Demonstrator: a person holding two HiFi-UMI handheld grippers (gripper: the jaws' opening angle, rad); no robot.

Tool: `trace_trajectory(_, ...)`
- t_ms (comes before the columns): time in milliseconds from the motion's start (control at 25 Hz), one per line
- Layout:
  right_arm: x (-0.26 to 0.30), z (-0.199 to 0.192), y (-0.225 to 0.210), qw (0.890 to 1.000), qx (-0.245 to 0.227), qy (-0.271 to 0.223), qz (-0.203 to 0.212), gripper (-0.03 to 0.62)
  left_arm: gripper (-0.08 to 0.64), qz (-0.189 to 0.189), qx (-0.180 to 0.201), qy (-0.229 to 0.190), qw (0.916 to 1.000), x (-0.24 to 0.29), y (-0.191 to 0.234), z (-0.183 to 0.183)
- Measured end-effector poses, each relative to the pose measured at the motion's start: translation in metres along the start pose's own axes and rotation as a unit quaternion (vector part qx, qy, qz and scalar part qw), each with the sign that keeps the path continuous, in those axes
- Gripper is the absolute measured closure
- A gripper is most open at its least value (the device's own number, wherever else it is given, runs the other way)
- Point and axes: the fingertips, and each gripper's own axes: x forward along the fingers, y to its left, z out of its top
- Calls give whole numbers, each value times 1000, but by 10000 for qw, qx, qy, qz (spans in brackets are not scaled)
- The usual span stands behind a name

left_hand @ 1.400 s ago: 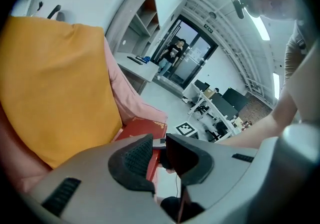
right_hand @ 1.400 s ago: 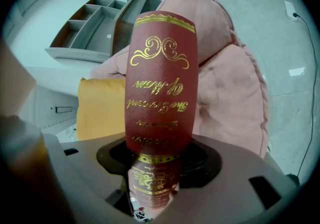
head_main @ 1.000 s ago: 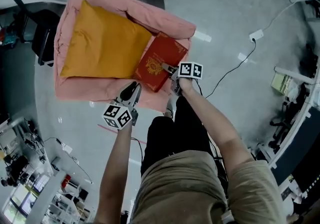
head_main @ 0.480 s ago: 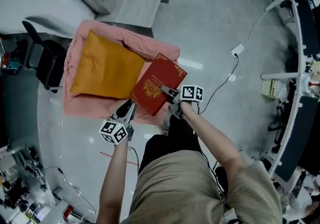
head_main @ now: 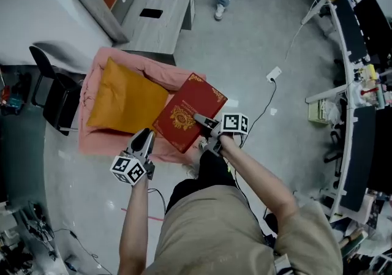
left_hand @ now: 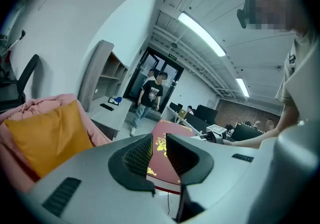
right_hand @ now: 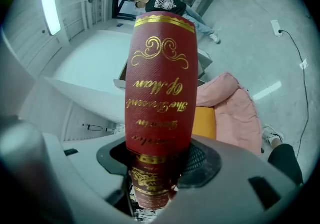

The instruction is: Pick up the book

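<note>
The pick-up looks all but done. The right gripper point(head_main: 200, 122) pinches the red book point(head_main: 187, 110) by its near edge. The right gripper view shows the cover standing up out of the jaws, with the gilt title running away from them. The pink padded bed point(head_main: 92, 140) and its orange pillow point(head_main: 125, 99) lie below and beyond the claw, apparently no longer bearing the book. What remains, at most, is to carry the book fully clear and hold it steady.

The right arm reaches forward from the body with the claw aimed slightly downward, and the book juts out past its tips. The left gripper point(head_main: 144, 139) is held out beside it, just short of the book's lower corner. Its jaws stand a narrow gap apart with nothing between them, and the book shows beyond their tips.
</note>
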Motion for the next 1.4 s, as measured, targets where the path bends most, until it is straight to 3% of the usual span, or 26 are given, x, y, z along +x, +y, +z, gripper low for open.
trace_trajectory(520,-65,-20,72,9982,-218,-314,463,354,488,-526,347,-323,9975,-25,-51,35)
trace_trajectory(880,-120,-25,76,9970,-228,-480,571,354,488,-724,451,-293,9959,-23,-91,28)
trace_trajectory(1400,-234,13,77,9945,-281,-682,740,354,489,-699,533,-314,9956,15,-170,33)
